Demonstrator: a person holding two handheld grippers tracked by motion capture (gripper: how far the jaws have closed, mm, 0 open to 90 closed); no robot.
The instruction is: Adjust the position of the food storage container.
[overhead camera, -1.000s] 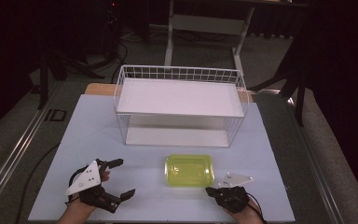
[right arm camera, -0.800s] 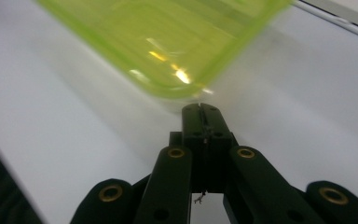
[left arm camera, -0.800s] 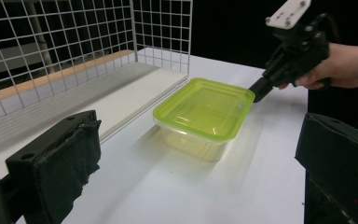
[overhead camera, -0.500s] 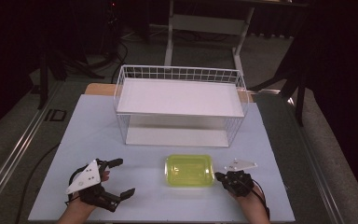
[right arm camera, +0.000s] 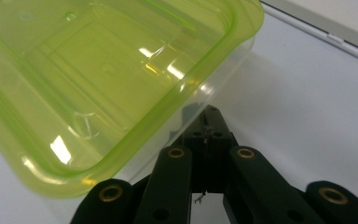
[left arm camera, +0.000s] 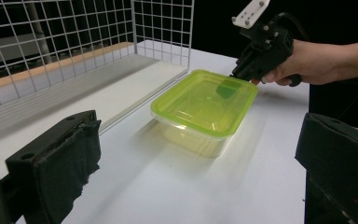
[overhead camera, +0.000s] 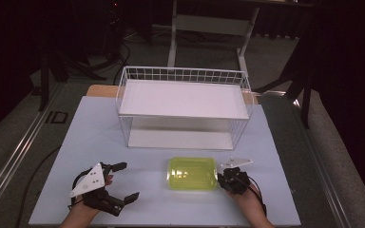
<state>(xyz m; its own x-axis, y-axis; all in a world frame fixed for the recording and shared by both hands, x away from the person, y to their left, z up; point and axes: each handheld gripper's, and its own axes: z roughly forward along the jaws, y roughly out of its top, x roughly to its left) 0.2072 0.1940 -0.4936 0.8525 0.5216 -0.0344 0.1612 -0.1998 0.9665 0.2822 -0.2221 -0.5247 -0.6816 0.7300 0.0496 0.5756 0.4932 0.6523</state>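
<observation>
The green-lidded container [overhead camera: 192, 174] sits near the front of the worktop [overhead camera: 95, 128], just in front of the wire rack [overhead camera: 183, 107]. The right gripper [overhead camera: 228, 178] has its jaws together, tips at the container's right edge just under the lid rim; whether they actually touch the clear wall is hard to make out. The left gripper [overhead camera: 123, 183] rests well apart to the left, jaws wide apart around nothing. Both forearms are cut off at the bottom. I can read no label on the lid.
</observation>
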